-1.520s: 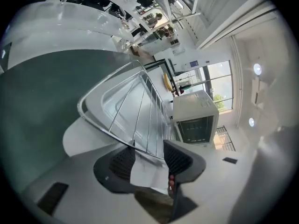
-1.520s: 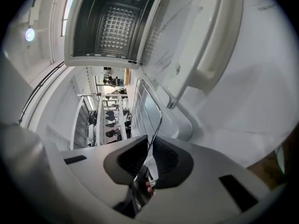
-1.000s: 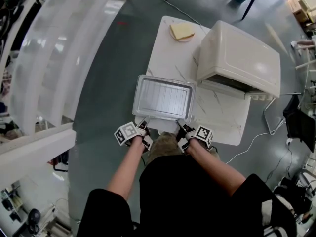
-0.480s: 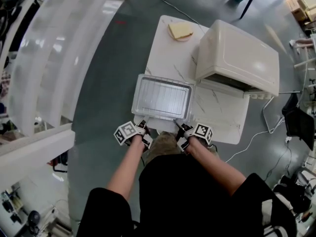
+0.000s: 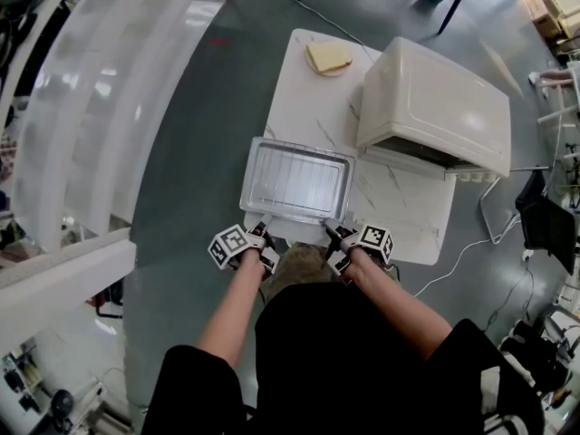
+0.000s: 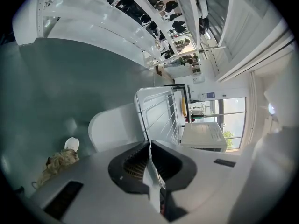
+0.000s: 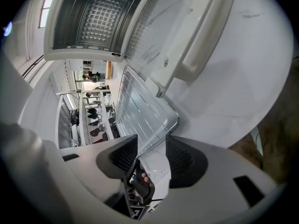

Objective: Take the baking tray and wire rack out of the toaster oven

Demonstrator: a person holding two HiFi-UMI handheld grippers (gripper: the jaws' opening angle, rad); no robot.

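The metal baking tray lies on the white marble table with the wire rack inside it, in front of the cream toaster oven. My left gripper is shut on the tray's near left rim; in the left gripper view the thin rim is pinched between the pads. My right gripper is at the near right corner. Its jaws have just been opening and stand apart, with the tray's edge between them untouched. The oven's door hangs open over the empty cavity.
A slice of bread on a plate sits at the table's far end. A power cable runs from the oven across the grey floor at the right. A white curved counter stands to the left.
The right gripper's jaws have spread away from the tray's rim. The tray, the left gripper and both hands have kept their places.
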